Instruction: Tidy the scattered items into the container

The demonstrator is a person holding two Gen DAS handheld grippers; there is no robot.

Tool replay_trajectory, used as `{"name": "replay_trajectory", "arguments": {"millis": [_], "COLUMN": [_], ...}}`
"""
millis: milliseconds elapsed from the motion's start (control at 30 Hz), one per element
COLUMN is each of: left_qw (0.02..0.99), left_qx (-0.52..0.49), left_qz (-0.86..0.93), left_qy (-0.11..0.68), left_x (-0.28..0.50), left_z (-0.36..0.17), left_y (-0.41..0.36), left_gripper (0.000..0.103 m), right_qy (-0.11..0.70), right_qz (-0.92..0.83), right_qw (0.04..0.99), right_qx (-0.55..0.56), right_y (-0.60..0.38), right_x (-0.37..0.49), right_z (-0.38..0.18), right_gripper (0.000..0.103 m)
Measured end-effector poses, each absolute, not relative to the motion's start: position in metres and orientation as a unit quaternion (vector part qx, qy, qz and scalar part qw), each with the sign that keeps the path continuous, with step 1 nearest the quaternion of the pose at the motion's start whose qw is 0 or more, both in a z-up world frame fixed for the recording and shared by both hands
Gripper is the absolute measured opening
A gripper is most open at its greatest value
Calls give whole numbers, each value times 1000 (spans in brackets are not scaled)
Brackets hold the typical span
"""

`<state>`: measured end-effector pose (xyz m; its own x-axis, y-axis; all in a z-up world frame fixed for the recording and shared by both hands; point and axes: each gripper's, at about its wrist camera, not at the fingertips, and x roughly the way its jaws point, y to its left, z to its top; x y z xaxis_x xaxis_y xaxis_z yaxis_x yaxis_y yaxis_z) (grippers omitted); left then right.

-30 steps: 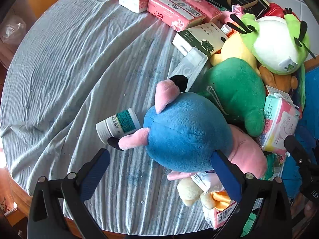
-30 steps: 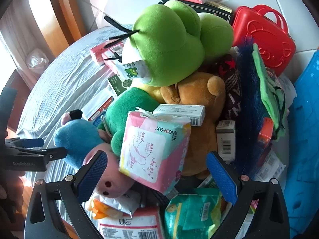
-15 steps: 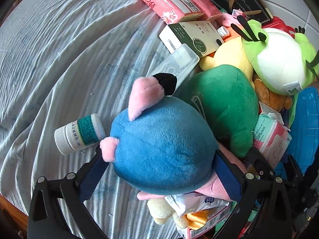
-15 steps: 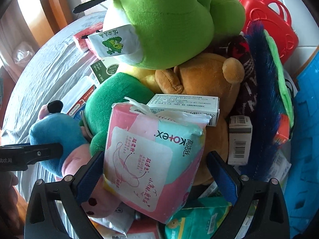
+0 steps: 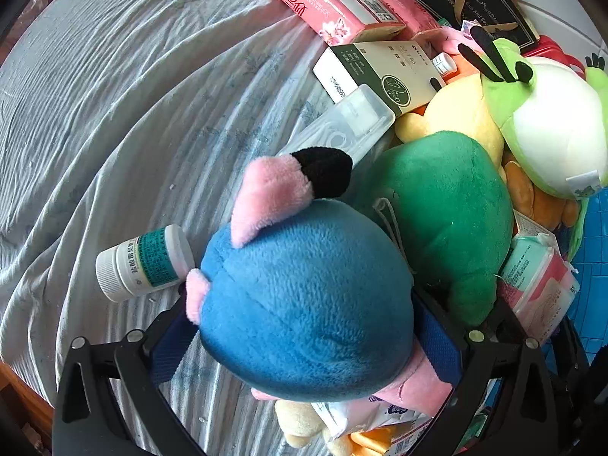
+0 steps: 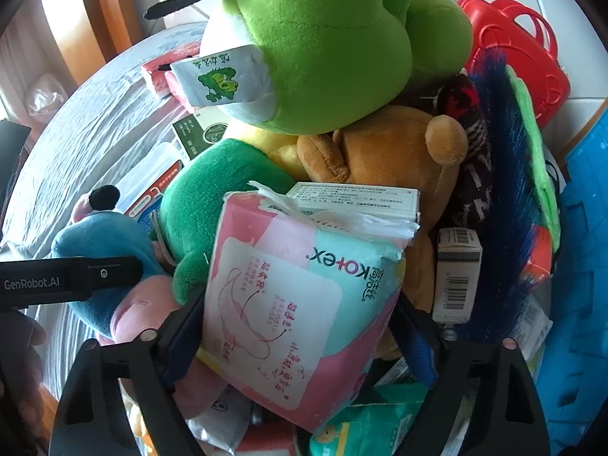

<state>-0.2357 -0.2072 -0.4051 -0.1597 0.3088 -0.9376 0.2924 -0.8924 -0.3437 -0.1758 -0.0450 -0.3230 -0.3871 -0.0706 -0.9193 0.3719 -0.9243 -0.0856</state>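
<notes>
Blue plush toy [image 5: 304,304] with pink ears filling the lower middle of the left wrist view, wedged between the two fingers of the left gripper [image 5: 304,336], blue pads pressed into both flanks: grasping it. Lying on striped grey cloth [image 5: 114,95]. Just left of the toy, touching one pink ear, a white pill bottle [image 5: 142,262] with a green label, on its side. To the right, a dark green plush [image 5: 444,220]; above that, a clear plastic case [image 5: 342,125] and a green-and-white box [image 5: 380,72]. Pink tissue packs [image 5: 338,3] along the top edge.

Pink and mint Kotex pack [image 6: 300,304] in the lower middle of the right wrist view, clamped between the fingers of the right gripper [image 6: 300,336], both pads against its sides. Behind it, a white carton [image 6: 357,199], a brown bear [image 6: 391,159] and a light green frog plush [image 6: 323,38] at the top. Red plastic case [image 6: 524,60] at upper right; blue container wall [image 6: 581,228] down the right edge.
</notes>
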Motion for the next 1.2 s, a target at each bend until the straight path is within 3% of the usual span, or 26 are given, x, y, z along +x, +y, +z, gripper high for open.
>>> {"name": "replay_trajectory", "arguments": {"millis": [200, 633, 900, 1100, 1200], "left_qw": [10, -6, -13, -16, -7], "left_qx": [-642, -608, -614, -619, -627], "left_qz": [726, 760, 747, 707, 677], "left_qy": [-246, -227, -254, -343, -386], "left_x": [-225, -196, -199, -202, -203], "left_z": [-397, -358, -378, -419, -440], "left_y": [-210, -225, -225, -232, -230], "left_gripper": [94, 82, 83, 102, 103], "right_qy": [127, 122, 118, 115, 112], "right_qz": [-820, -832, -839, -839, -839], "right_qw": [140, 165, 169, 161, 155], "right_qx": [539, 515, 504, 506, 510], "right_y": [-32, -29, -32, -22, -20], "right_x": [-172, -152, -168, -166, -159], "right_z": [-311, -271, -257, -254, -261], "right_gripper": [69, 68, 68, 68, 68]}}
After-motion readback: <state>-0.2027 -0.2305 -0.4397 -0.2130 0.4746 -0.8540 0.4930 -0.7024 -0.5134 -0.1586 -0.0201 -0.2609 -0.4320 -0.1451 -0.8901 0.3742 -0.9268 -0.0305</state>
